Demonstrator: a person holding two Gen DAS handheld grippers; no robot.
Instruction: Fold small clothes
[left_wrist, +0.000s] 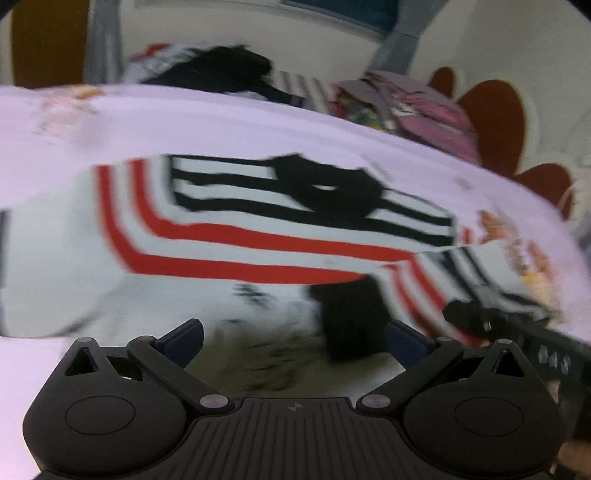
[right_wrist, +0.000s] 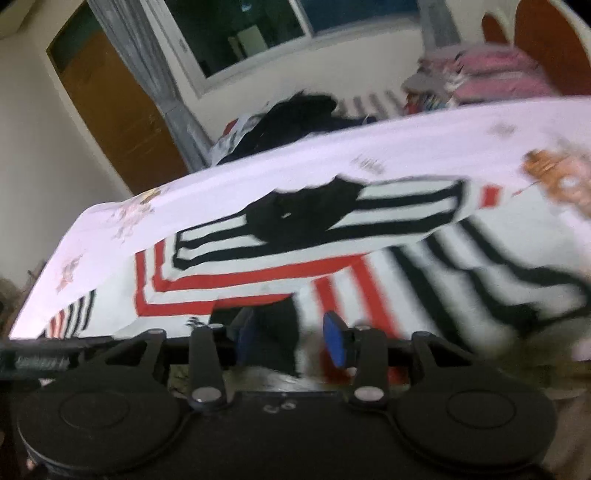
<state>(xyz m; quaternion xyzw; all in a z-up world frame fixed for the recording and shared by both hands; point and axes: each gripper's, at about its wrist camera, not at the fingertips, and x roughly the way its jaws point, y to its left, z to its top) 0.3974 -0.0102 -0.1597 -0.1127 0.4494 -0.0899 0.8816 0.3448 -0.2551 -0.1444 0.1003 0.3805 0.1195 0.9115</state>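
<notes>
A small striped shirt (left_wrist: 258, 236) with red and black bands lies spread on the bed (left_wrist: 221, 125), just in front of both grippers, and its long side runs left to right across the view. The left gripper (left_wrist: 293, 343) has its fingers wide apart with nothing between them, right at the shirt's near edge. The right gripper (right_wrist: 291, 341) sits just as close, with its fingers narrower and dark cloth (right_wrist: 273, 339) between them, but the blur hides whether they pinch it, so I think both are about equally near for the next fold.
</notes>
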